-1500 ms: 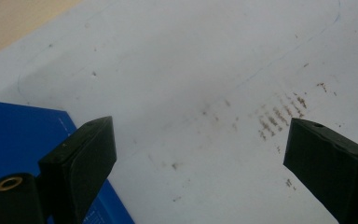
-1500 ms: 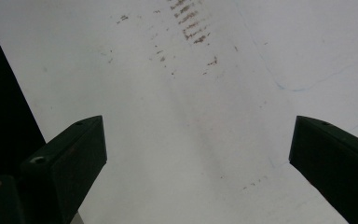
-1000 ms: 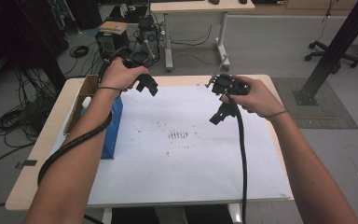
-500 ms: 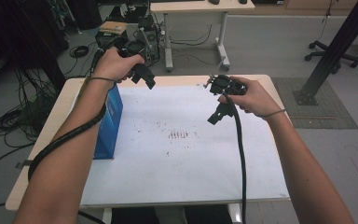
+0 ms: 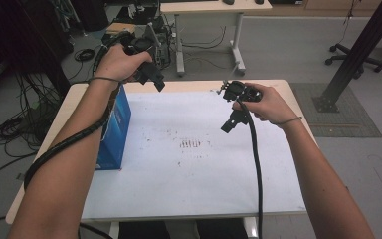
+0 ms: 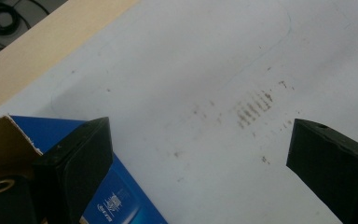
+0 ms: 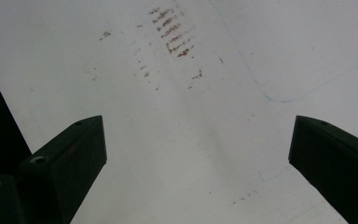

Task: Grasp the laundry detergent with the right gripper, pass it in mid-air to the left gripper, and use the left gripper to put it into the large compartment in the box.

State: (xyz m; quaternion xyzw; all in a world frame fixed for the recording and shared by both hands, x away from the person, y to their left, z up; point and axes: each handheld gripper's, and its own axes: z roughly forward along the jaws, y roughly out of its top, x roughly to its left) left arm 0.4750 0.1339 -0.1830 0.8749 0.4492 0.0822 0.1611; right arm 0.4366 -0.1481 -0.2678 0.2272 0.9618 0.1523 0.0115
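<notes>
My left gripper is held high over the table's far left corner, above an upright blue box with an open cardboard top. In the left gripper view its jaws stand wide apart with nothing between them, and the blue box shows below the left jaw. My right gripper hangs over the right half of the white sheet, open and empty, and the stained white sheet lies under its spread jaws.
A patch of brown marks sits mid-sheet. The wooden table edge borders the sheet. Beyond the table are cables on the floor, another desk and a black post.
My left gripper has risen and moved away toward the far left corner, uncovering the blue box. The right gripper has stayed almost still.
</notes>
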